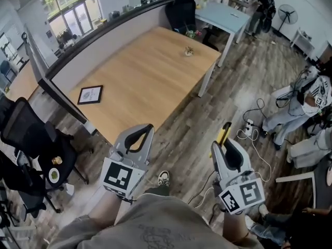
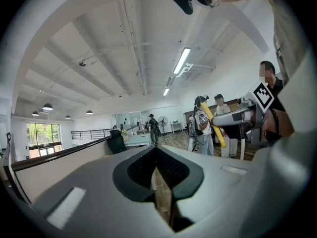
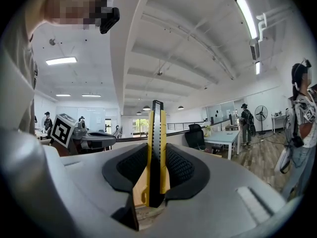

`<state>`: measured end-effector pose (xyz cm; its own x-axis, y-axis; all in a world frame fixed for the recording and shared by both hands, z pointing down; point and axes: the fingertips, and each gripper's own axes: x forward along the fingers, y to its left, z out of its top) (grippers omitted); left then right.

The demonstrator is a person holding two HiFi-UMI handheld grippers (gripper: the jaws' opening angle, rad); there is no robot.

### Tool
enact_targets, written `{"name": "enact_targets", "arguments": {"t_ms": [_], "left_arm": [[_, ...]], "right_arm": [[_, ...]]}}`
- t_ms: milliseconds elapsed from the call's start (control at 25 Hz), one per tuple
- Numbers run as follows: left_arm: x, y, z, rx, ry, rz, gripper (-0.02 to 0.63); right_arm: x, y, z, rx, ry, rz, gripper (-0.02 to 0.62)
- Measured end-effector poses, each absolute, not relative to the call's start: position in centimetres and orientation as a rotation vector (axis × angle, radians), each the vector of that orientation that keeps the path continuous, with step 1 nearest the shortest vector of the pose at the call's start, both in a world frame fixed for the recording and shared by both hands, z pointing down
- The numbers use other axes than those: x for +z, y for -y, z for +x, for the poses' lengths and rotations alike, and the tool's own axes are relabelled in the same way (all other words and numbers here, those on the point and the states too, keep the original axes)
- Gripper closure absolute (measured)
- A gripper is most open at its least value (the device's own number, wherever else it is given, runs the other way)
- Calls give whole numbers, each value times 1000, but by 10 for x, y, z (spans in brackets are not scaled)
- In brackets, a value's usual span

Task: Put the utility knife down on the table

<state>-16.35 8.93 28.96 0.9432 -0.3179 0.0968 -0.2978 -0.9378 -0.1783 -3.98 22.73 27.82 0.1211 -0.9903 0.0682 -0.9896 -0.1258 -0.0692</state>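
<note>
The utility knife (image 1: 224, 131) is held between the jaws of the right gripper (image 1: 222, 145), over the floor (image 1: 187, 134) and to the right of the table (image 1: 150, 71). The left gripper (image 1: 144, 130) is held at the table's near edge. On the table, a framed sign (image 1: 90, 94) is placed near the left edge and a small object (image 1: 188, 51) toward the far end. An office chair (image 1: 31, 134) is set left of the table and a second table (image 1: 223, 14) behind it.

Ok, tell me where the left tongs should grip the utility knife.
Probably the free yellow end of the utility knife sticking out beyond the right tongs; come from ahead, across its flat sides. The left tongs, now shut, must open first.
</note>
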Motion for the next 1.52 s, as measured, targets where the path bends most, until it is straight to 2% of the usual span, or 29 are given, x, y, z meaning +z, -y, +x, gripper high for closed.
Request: {"name": "enact_targets", "arguments": {"t_ms": [400, 800, 1200, 1520], "left_arm": [[296, 12, -116, -231, -468, -2983, 607], [310, 67, -74, -230, -495, -2975, 607], [315, 128, 15, -246, -623, -2906, 607], [312, 184, 113, -298, -797, -2889, 607]], "right_arm": [[279, -117, 7, -146, -2066, -2345, 471], [299, -64, 52, -188, -2093, -2349, 471], [302, 1, 153, -177, -2179, -2236, 471], [297, 74, 263, -194, -2316, -2117, 471]]}}
